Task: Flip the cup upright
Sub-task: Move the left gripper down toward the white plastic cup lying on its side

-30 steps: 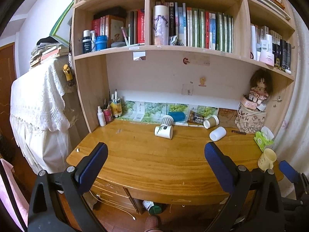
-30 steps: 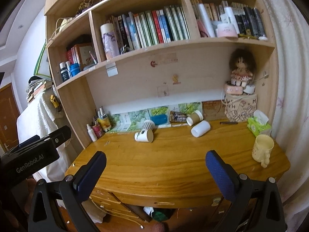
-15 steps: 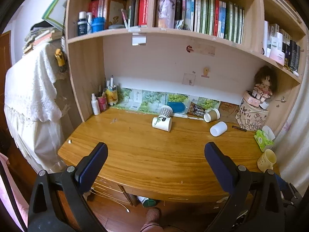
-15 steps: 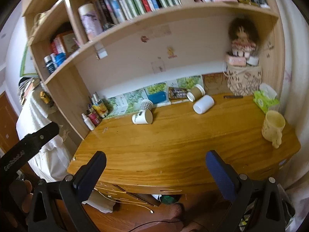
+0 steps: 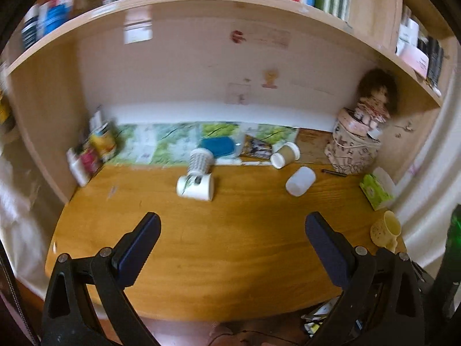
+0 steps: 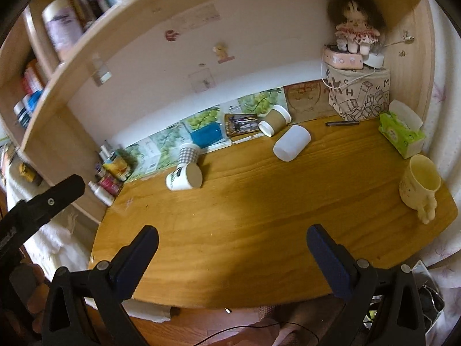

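Jaws on both our left gripper (image 5: 232, 226) and right gripper (image 6: 232, 239) are spread wide, holding nothing, above the near tabletop (image 6: 259, 216). We are at the approach step: the white cup (image 6: 184, 177) lies on its side far-left (touching a checked cup (image 6: 188, 152)). Next we must reach it and grip its wall.

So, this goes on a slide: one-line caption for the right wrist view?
Open right gripper over a wooden desk, facing four tipped cups, nearest a white paper cup, and an upright yellow mug.
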